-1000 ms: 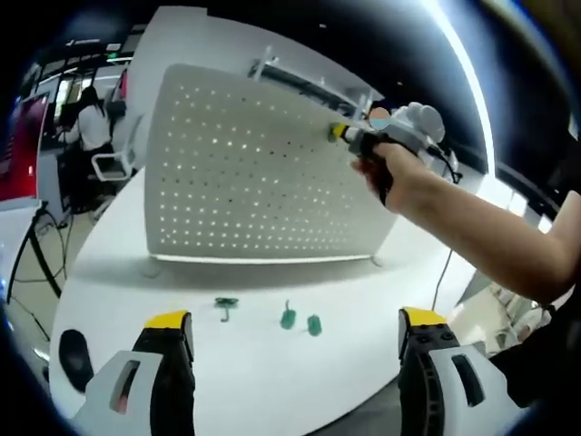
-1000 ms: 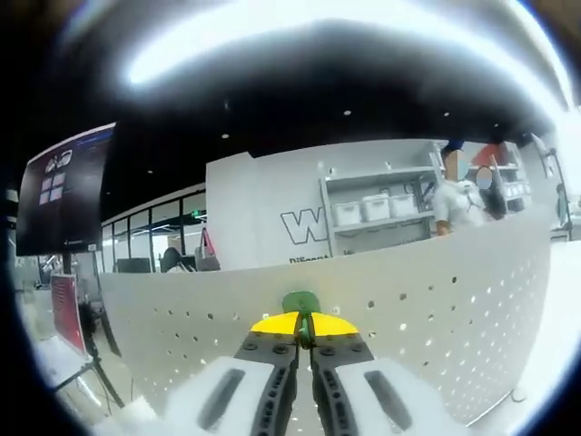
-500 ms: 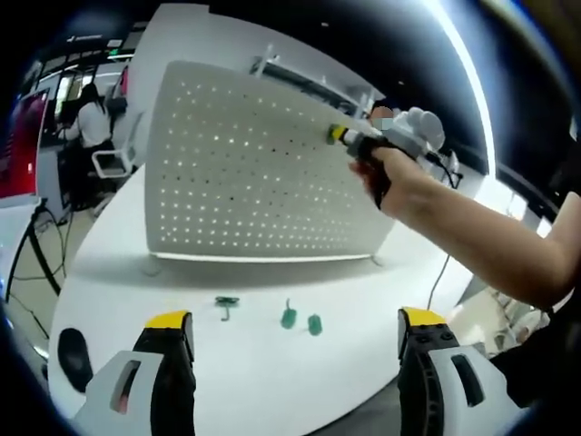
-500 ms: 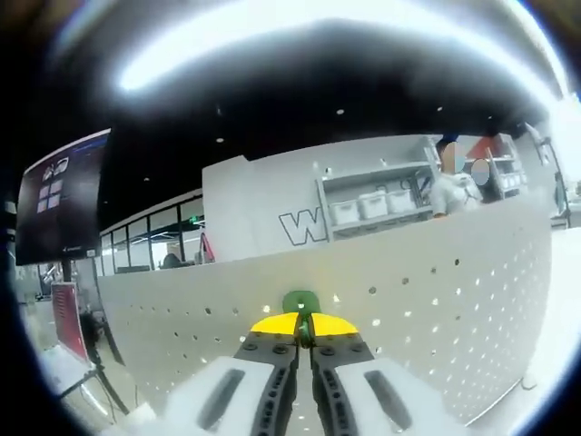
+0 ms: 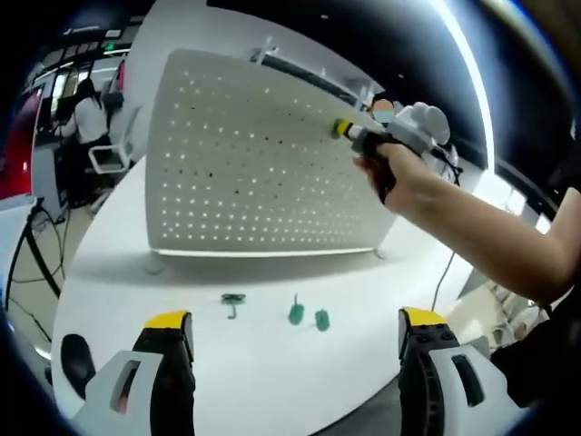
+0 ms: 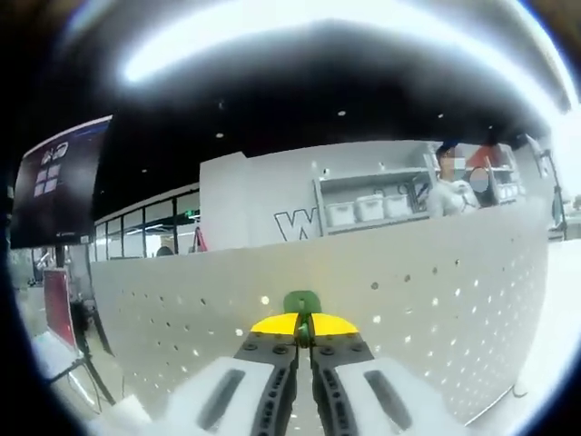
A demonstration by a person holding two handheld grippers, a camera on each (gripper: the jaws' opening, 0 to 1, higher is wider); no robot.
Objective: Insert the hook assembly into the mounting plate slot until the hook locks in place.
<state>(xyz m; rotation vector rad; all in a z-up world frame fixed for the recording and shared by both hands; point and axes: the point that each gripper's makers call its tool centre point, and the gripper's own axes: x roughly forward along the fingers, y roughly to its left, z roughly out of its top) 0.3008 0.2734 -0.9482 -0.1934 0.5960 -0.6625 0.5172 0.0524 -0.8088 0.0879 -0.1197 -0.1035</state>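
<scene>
Holding a small green hook (image 6: 301,302) tight between its closed jaws, my right gripper (image 6: 303,325) is up against the white pegboard (image 6: 381,309), near the board's top edge. In the left gripper view I can see my right hand (image 5: 392,173) and that same gripper at the far right part of the pegboard (image 5: 254,154), with its yellow tip touching the board. The board stands upright on the white table (image 5: 272,363). My left gripper (image 5: 295,331) is low and near me, with its jaws wide apart and nothing between them. Three more green hooks lie on the table in front of the board: one on the left (image 5: 232,302), one in the middle (image 5: 296,312) and one just right of it (image 5: 321,319). Far off on the left, a person (image 5: 89,116) sits at a desk.
</scene>
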